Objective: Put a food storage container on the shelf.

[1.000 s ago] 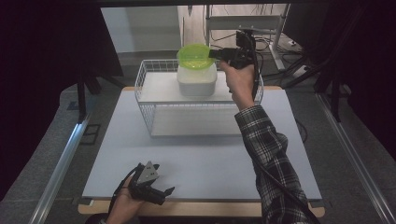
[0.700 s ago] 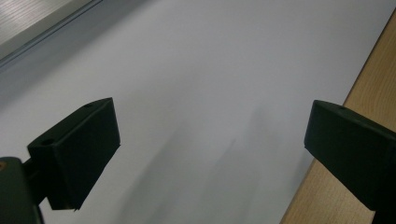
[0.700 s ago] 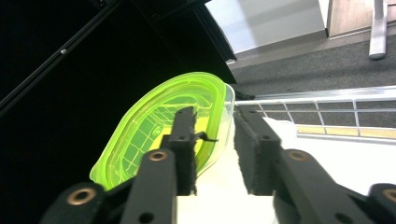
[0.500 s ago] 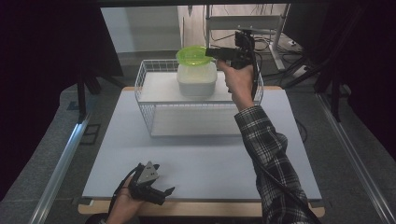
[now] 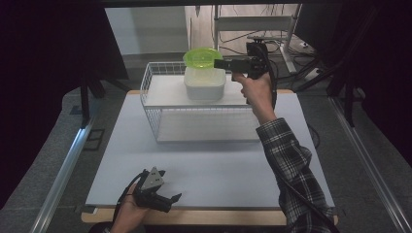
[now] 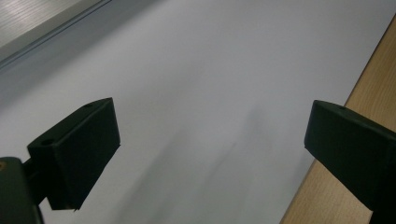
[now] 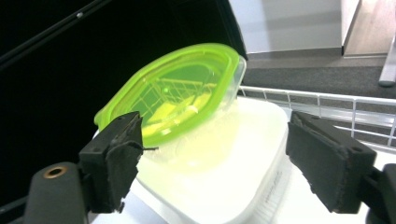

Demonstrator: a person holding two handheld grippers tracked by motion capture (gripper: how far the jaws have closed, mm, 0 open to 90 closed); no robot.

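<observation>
White table surface (image 5: 218,170) carries a wire basket (image 5: 150,104). Inside it, a green-lidded container (image 5: 203,57) rests tilted on a white box (image 5: 204,83). Right gripper (image 5: 224,63) (jaws just opened wide, gripping nothing) sits beside the container. Left gripper (image 5: 167,200) rests near the table's front edge, jaws wide.

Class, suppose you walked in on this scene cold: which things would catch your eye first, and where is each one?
The bright green lid stands out most, lying tilted on a white tub on top of the wire rack at the far side of the table. Just right of it is the right gripper; its jaws have just been opening, with nothing between them. The left gripper rests open at the table's near edge.
</observation>
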